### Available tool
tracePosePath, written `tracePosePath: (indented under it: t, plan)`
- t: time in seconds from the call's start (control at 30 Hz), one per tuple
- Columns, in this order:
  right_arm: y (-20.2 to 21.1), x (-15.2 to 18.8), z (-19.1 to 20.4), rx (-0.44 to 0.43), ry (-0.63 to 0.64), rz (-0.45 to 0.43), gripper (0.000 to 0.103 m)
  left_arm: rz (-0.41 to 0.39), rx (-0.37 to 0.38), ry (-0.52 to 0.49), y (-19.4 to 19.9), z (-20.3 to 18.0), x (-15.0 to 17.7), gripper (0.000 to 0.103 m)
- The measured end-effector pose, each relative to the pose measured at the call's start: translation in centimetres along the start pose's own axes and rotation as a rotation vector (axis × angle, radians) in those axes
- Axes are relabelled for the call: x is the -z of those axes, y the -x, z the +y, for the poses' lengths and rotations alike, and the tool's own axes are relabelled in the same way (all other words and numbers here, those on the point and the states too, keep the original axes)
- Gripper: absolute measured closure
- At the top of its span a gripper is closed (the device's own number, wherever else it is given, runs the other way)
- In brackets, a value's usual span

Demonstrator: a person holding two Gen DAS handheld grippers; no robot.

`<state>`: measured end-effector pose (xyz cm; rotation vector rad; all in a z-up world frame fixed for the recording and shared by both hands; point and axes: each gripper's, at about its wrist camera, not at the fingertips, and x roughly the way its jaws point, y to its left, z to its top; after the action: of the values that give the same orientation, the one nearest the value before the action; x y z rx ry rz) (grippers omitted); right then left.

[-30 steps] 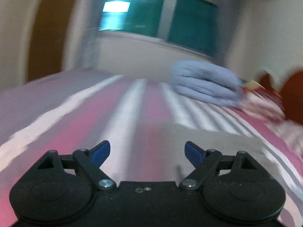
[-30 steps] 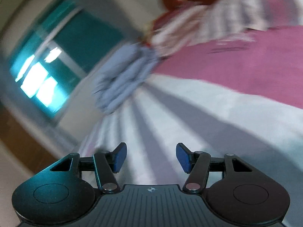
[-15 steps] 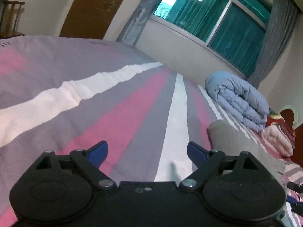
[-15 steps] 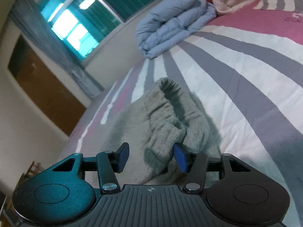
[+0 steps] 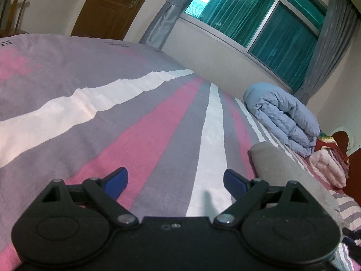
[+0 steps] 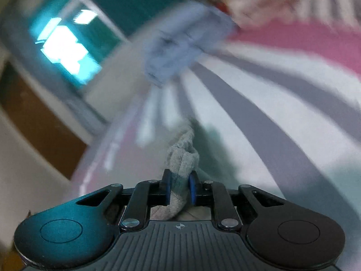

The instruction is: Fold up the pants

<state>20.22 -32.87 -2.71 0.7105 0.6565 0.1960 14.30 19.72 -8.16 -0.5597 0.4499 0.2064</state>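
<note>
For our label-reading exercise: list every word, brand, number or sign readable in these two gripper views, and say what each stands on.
No text can be read.
Striped bedsheet: two small dark printed marks at its far edge, too small to read.
Right gripper, shut on the grey pants: only a crosshair symbol on the housing, no words; the view is blurred.
Left gripper: no marking.

A home bedroom: a wide bed under a striped pink, grey and white bedspread, a rolled light-blue duvet and folded pink bedding at its far end, a curtained window, a brown wooden door.
</note>
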Motion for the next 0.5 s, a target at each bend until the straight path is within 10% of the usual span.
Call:
tracePosePath:
  t: [0.1, 0.23, 0.4, 0.5]
  plan:
    - [0.4, 0.4, -1.5, -0.045, -0.066, 0.002, 0.079, 0.002, -0.005, -0.002, 0.1, -0.1, 0.0, 0.018]
    - [2.8, 0.1, -1.8, -0.084, -0.076, -0.073, 0.035, 0.004, -0.016, -0.007, -0.2, -0.3, 0.1, 0.016]
    - [-0.4, 0.3, -1.9, -0.076, -0.101, 0.059, 0.036, 0.008, -0.033, -0.014, -0.4, -0.6, 0.1, 0.016]
    - [-2.8, 0.6, -1.5, -0.051, -0.117, 0.126, 0.062, 0.01, -0.031, -0.011, -0.4, -0.7, 0.1, 0.016]
